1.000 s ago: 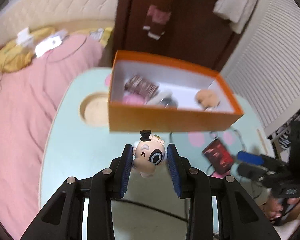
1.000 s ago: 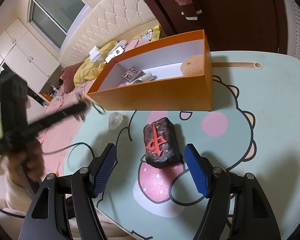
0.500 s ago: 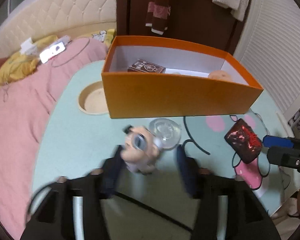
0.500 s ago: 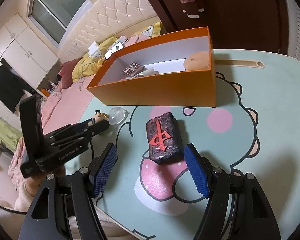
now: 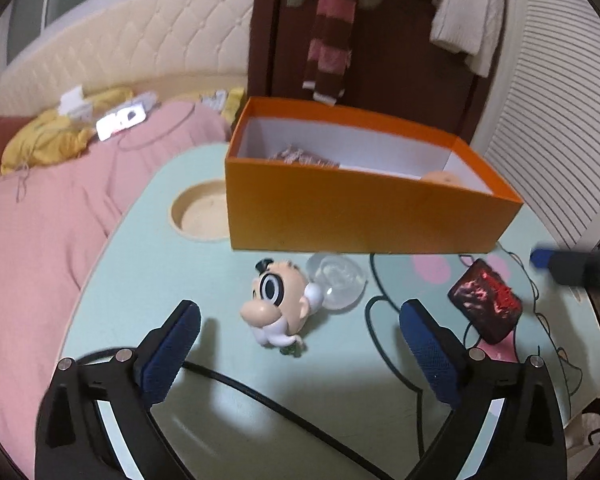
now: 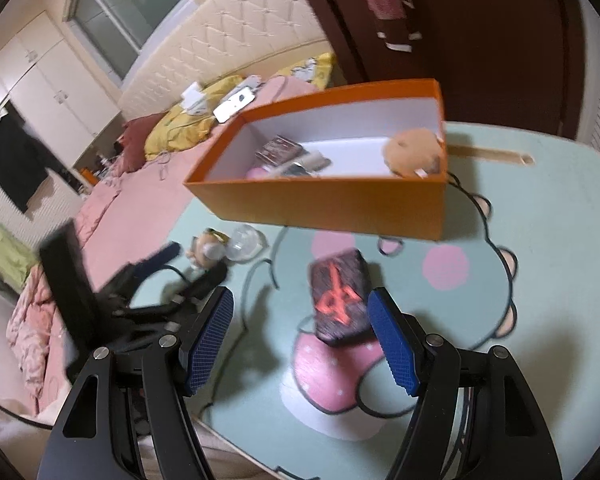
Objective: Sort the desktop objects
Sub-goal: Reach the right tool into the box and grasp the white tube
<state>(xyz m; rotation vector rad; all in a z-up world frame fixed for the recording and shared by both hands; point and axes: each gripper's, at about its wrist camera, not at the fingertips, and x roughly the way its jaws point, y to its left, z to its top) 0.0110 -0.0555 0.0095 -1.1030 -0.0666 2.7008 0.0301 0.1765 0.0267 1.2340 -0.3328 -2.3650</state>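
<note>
From the left wrist, the left gripper (image 5: pixel 300 344) is spreading its ribbed blue pads wide, released, around a glossy plastic cartoon-head figurine (image 5: pixel 278 304) sitting on the mint-green table (image 5: pixel 140 272), touching a clear dome (image 5: pixel 336 280). From the right wrist, the right gripper (image 6: pixel 302 334) is gaping, holding nothing, around a rough dark block with a red character (image 6: pixel 340 298), before the orange cardboard box (image 6: pixel 320 208).

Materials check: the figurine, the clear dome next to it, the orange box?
Figurine: looks like hard moulded plastic or vinyl, smooth painted surface with a soft sheen.
Clear dome: transparent, glossy highlights; thin plastic likely, glass not ruled out.
Orange box: probably cardboard, with matte orange walls, white inside and thin straight folded edges.
</note>
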